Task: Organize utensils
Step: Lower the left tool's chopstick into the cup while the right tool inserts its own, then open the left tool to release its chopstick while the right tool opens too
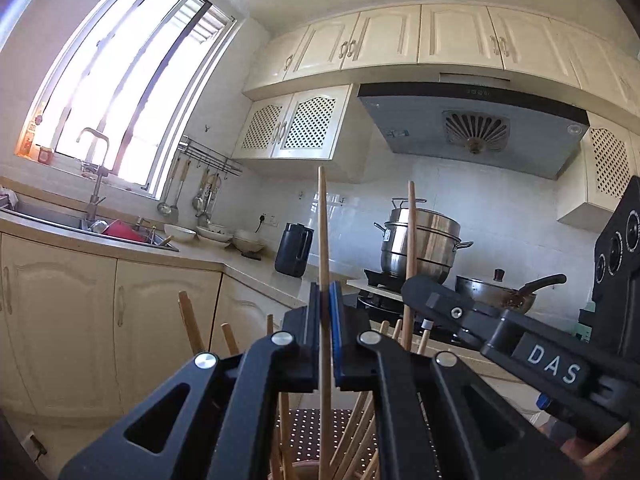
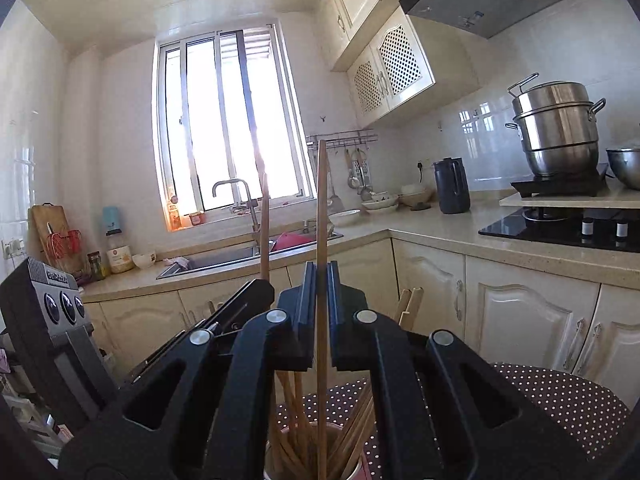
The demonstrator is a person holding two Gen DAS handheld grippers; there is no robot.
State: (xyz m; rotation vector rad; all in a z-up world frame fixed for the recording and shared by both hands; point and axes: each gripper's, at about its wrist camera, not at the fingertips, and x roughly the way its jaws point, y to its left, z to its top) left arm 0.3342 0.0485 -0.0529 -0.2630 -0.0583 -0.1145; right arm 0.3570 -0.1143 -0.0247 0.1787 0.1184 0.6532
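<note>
My left gripper [image 1: 325, 292] is shut on an upright wooden chopstick [image 1: 323, 216] whose lower end reaches into a round holder [image 1: 308, 470] full of several wooden chopsticks. My right gripper [image 2: 321, 274] is shut on another upright chopstick [image 2: 322, 200], its lower end inside the same holder [image 2: 276, 464]. The right gripper also shows in the left wrist view [image 1: 416, 284], close on the right, with its chopstick [image 1: 411, 216]. The left gripper's chopstick shows in the right wrist view [image 2: 264, 216], just left of mine.
The holder stands on a brown polka-dot surface [image 2: 560, 392]. Behind are cream cabinets, a sink [image 2: 240, 256] under the window, a dark kettle [image 2: 452, 186], a steel steamer pot [image 2: 556, 132] on the stove, and a black stovetop [image 2: 560, 228].
</note>
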